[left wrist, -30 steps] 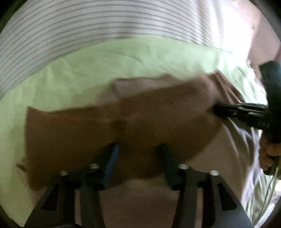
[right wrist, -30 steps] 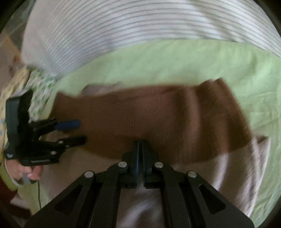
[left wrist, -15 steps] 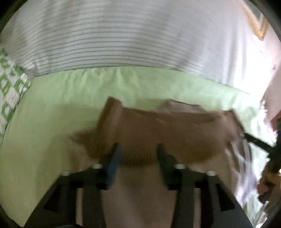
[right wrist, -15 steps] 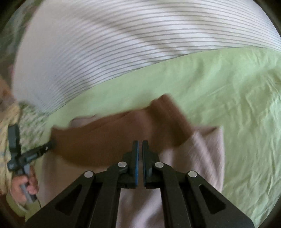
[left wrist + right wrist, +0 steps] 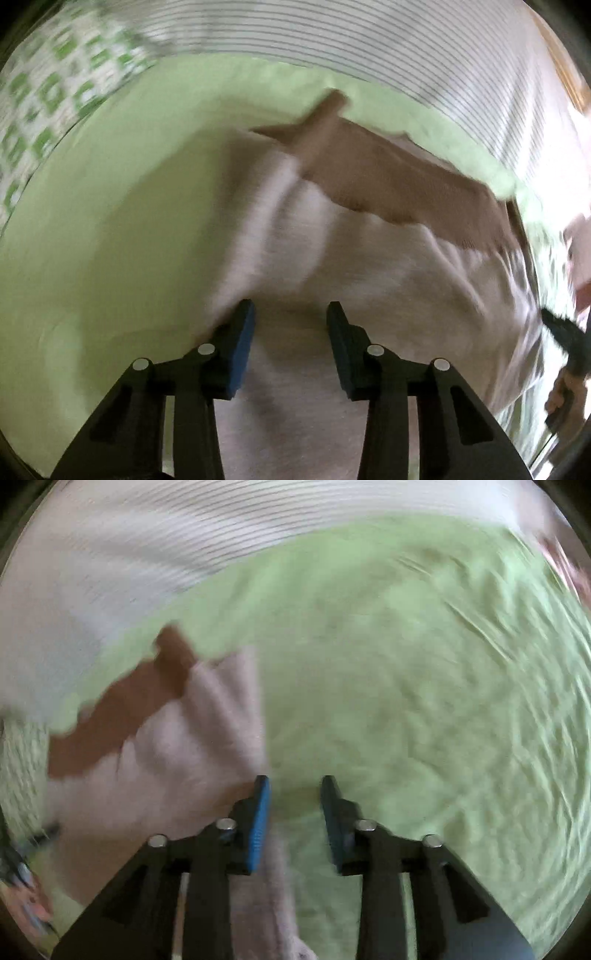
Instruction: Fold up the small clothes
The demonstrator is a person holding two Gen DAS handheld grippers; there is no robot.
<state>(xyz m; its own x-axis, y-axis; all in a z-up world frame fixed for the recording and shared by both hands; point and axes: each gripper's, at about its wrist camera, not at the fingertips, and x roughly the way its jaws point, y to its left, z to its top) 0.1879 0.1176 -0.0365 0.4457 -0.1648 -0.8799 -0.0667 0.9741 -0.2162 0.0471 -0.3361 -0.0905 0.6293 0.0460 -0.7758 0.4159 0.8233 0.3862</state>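
The pale pink garment point(image 5: 369, 295) with its brown band point(image 5: 388, 177) lies on the green bed sheet point(image 5: 110, 221). A second ago the brown part filled the middle of both views; now it sits toward 1 o'clock in the left view and 9 o'clock in the right. The left gripper point(image 5: 291, 328) stands apart over pink cloth, its fingers having just narrowed, clamping nothing. The right gripper point(image 5: 293, 797), pinched together before, has just opened over the sheet at the garment's edge.
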